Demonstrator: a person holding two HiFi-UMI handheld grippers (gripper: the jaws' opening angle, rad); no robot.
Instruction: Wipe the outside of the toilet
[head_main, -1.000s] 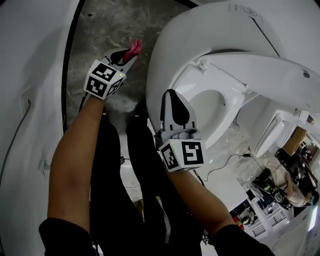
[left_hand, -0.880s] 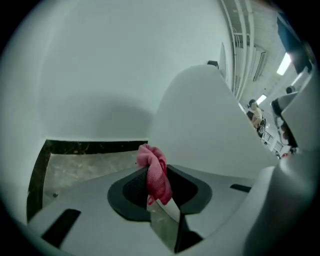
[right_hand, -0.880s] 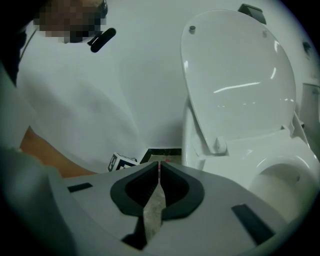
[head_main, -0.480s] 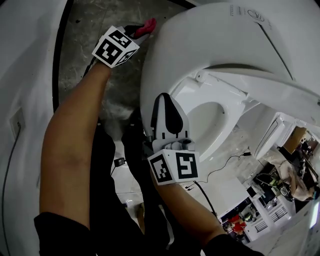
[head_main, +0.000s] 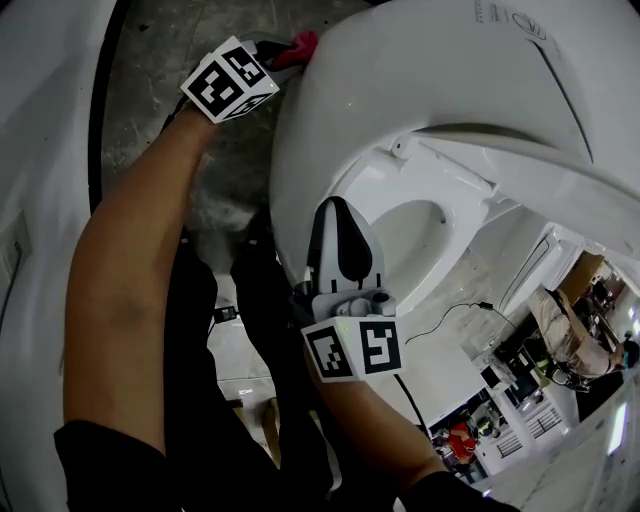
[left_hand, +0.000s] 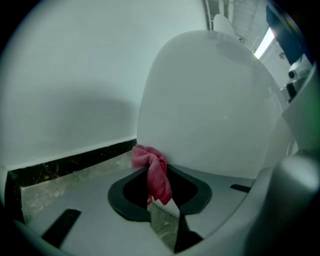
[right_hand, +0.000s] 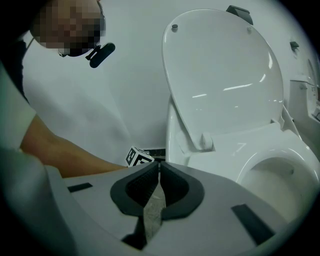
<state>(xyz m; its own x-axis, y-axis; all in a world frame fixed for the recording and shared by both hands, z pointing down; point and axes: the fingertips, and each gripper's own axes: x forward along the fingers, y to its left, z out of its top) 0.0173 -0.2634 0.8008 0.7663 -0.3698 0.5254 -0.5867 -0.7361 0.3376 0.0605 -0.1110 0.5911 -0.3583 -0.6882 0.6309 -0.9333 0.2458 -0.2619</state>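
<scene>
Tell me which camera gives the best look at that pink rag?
The left gripper view: the pink rag sits mid-frame, pinched in the left gripper right at the toilet shell. The head view shows only its tip beyond that gripper's marker cube. The right gripper view does not show it.

I have two claws. My right claw (head_main: 338, 210) has a pale grey shell with a pointed black middle. Its black rubber pads (right_hand: 142, 182) have tiny ridges, and flat black slots (right_hand: 252, 225) sit in the grey. It has a white cube (head_main: 355, 348) with black square marks, and a thin black cable (head_main: 408, 400) comes off it. My left claw (head_main: 283, 48) has a marked cube too. I wear short black sleeves (head_main: 110, 460) and black trousers (head_main: 250, 330)
</scene>
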